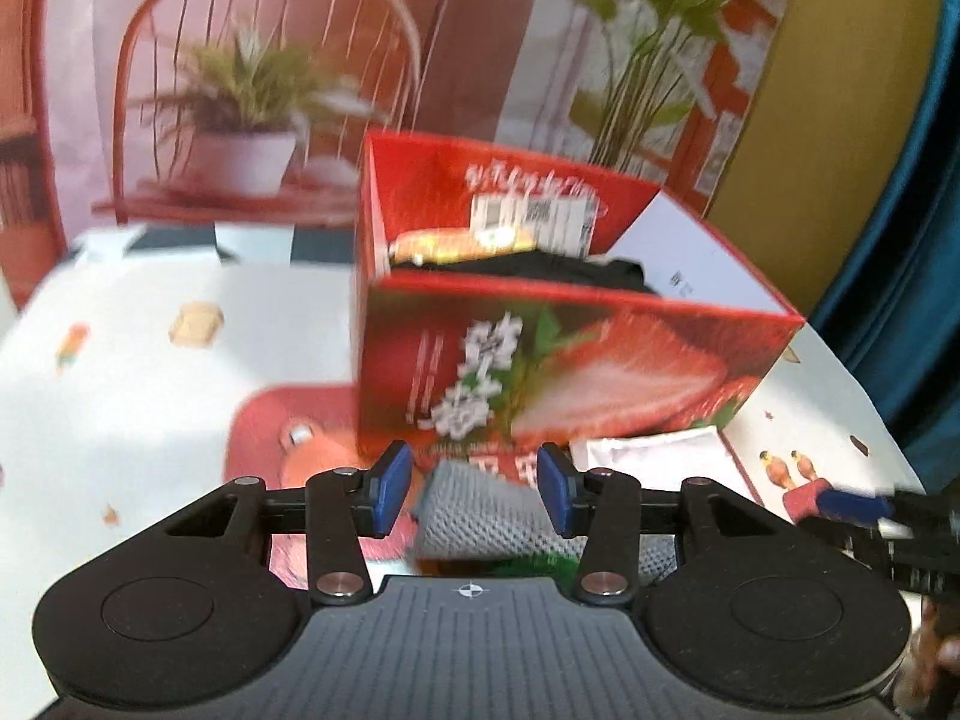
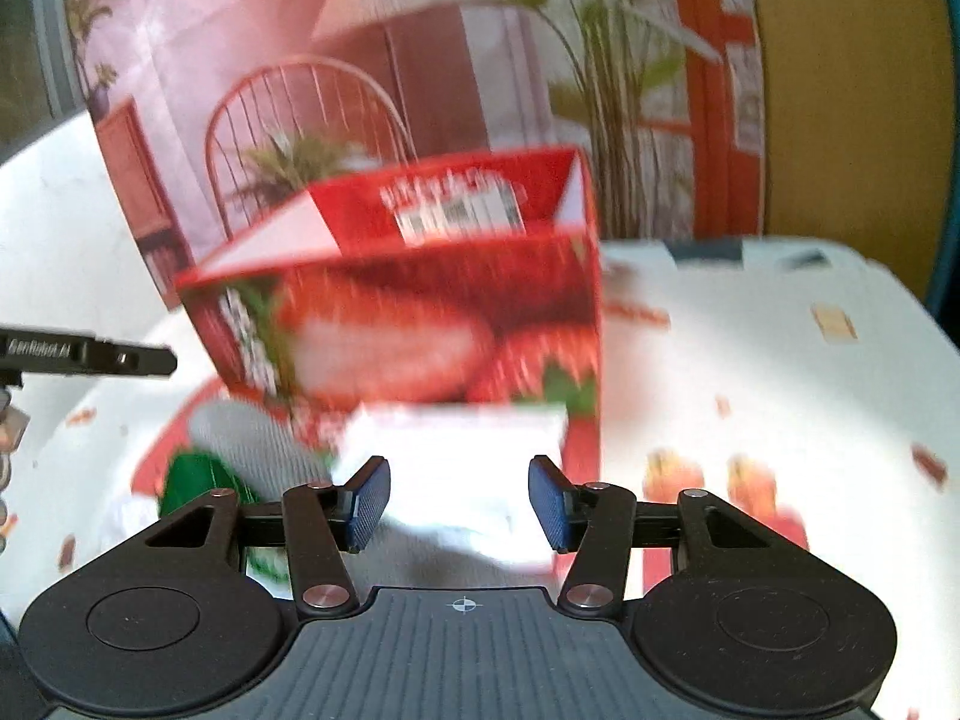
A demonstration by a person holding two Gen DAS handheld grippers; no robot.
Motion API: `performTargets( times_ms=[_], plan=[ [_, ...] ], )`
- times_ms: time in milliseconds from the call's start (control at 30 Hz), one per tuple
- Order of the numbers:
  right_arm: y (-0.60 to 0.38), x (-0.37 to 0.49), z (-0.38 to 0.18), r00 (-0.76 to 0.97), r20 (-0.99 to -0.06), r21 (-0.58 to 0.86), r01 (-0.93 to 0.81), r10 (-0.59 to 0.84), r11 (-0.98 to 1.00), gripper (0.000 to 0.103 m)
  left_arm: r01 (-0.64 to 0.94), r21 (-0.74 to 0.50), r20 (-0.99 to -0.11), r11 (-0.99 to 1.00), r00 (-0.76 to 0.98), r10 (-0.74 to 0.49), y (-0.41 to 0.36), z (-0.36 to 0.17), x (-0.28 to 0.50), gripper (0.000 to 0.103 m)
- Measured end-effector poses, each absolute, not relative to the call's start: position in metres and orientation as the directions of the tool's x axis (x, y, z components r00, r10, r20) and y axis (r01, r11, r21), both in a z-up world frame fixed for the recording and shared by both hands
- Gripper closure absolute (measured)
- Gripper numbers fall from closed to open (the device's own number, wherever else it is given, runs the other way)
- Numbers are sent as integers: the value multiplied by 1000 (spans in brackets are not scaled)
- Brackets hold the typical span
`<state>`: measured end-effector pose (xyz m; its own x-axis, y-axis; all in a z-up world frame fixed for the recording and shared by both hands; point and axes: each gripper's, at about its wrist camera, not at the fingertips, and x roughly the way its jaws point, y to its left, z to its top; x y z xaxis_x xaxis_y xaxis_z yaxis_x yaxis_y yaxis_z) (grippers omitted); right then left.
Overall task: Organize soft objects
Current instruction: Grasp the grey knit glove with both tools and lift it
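Inside red box (image 1: pixel 540 360) black cloth (image 1: pixel 540 270) (left view only), both jaws released.

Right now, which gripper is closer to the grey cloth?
Left. The left gripper has the grey cloth just beyond its open fingers; the right gripper faces the white cloth, the grey one off to its left.

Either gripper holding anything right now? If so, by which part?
Nothing held. Left gripper is open, with the grey knit cloth lying beyond its pads. Right gripper is open over the white cloth.
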<state>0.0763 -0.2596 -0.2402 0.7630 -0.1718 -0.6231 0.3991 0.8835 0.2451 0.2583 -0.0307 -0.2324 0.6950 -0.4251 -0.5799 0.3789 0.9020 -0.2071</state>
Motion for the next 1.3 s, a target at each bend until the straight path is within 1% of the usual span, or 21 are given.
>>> performTargets(
  times_ms=[133, 200, 300, 400, 467, 500, 533, 567, 600, 633, 700, 733, 767, 800, 967, 1133, 1300],
  plan=[
    [-254, 60, -259, 720, -670, 233, 437, -182, 869, 54, 354, -259, -600, 899, 671, -437, -36, -253, 270, 49],
    [-255, 56, -265, 704, -685, 234, 457, -188, 858, 50, 341, -273, -613, 900, 659, -436, -39, -262, 275, 47],
    [-261, 52, -273, 693, -698, 261, 478, -178, 839, 46, 328, -305, -626, 894, 638, -448, -41, -275, 280, 47],
    [-263, 53, -278, 687, -708, 276, 483, -165, 831, 45, 308, -354, -618, 883, 632, -468, -34, -281, 282, 47],
    [-263, 54, -281, 688, -710, 292, 482, -151, 826, 45, 307, -366, -615, 879, 629, -475, -32, -283, 282, 49],
    [-264, 55, -281, 690, -709, 301, 481, -145, 823, 46, 310, -363, -613, 879, 631, -476, -32, -283, 282, 55],
    [-265, 57, -282, 693, -708, 311, 479, -137, 821, 47, 317, -358, -613, 878, 629, -477, -34, -283, 280, 66],
    [-266, 58, -283, 694, -708, 317, 480, -133, 818, 48, 326, -351, -614, 878, 628, -479, -35, -283, 279, 72],
    [-267, 58, -282, 695, -707, 321, 481, -132, 816, 55, 335, -336, -613, 880, 632, -474, -37, -282, 278, 81],
    [-267, 58, -282, 699, -703, 326, 479, -130, 815, 59, 344, -310, -613, 886, 640, -463, -39, -280, 275, 87],
    [-268, 58, -279, 708, -695, 334, 475, -127, 814, 76, 355, -288, -605, 889, 652, -457, -41, -276, 272, 91],
    [-269, 57, -276, 712, -690, 334, 473, -130, 815, 80, 357, -287, -598, 889, 659, -457, -42, -274, 270, 92],
    [-269, 56, -274, 719, -684, 339, 468, -129, 816, 86, 358, -288, -587, 888, 666, -460, -41, -270, 267, 92],
    [-270, 56, -271, 730, -672, 349, 458, -122, 817, 88, 363, -288, -575, 886, 674, -463, -41, -267, 265, 93],
    [-273, 55, -244, 785, -604, 356, 420, -138, 835, 89, 395, -266, -491, 879, 729, -476, -37, -236, 247, 93],
    [-282, 58, -204, 847, -502, 354, 386, -175, 852, 90, 410, -266, -370, 872, 792, -485, -29, -194, 232, 93],
    [-296, 73, -162, 888, -408, 313, 352, -210, 882, 90, 403, -238, -253, 884, 853, -457, -38, -157, 228, 93]
  ],
)
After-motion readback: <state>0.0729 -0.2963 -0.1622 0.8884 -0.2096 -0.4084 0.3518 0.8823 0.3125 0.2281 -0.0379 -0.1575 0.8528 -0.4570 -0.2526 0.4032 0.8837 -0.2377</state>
